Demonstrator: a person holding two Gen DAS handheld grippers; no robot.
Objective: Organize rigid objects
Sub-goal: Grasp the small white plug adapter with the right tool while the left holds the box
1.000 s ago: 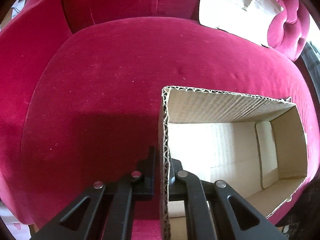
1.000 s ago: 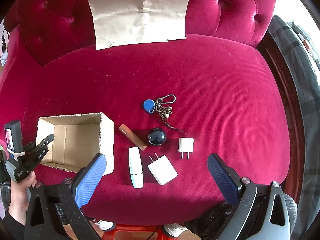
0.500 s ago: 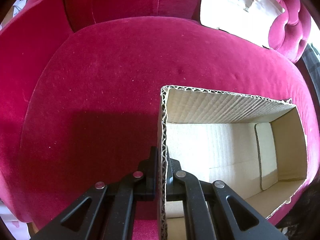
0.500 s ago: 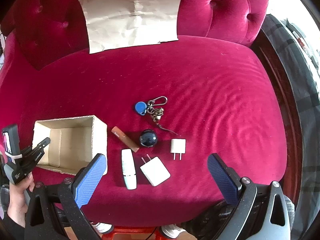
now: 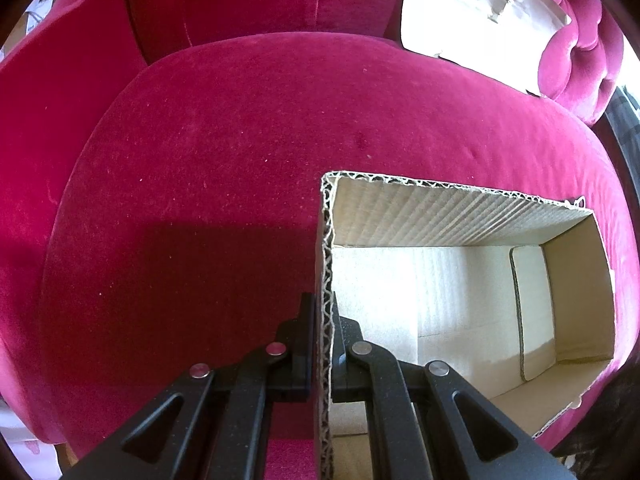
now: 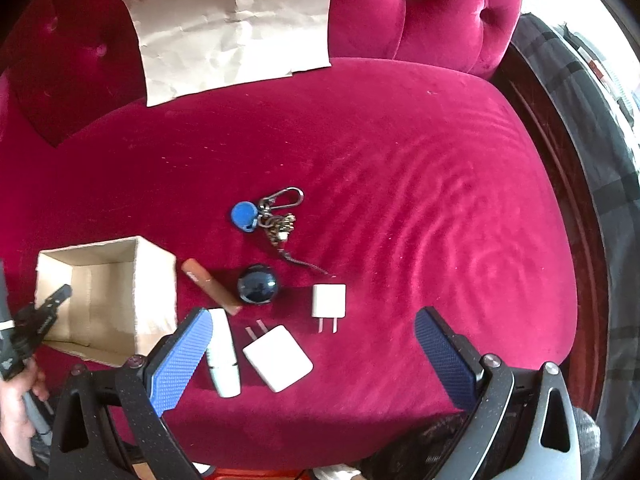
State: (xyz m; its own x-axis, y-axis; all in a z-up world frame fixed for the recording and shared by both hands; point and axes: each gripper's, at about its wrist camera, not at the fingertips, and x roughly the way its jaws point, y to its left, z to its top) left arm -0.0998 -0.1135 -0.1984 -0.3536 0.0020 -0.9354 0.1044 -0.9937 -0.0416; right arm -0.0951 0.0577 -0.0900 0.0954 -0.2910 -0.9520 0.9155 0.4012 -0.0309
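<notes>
Between the spread blue pads of the right gripper [image 6: 316,354], just ahead of them, lie a large white charger [image 6: 277,358] and a white tube [image 6: 224,354] touching the left-hand pad [image 6: 180,360]; beyond these sit a small white plug [image 6: 329,302], a dark ball [image 6: 257,284], a brown stick [image 6: 211,286] and, farther out, a blue-tagged keyring [image 6: 266,214]; off to that gripper's left stands the open cardboard box [image 5: 452,312], its near wall pinched by the left gripper [image 5: 324,320], one finger inside, one outside; all rest on a red velvet seat [image 6: 400,168], crumpled paper [image 6: 228,28] against its back.
</notes>
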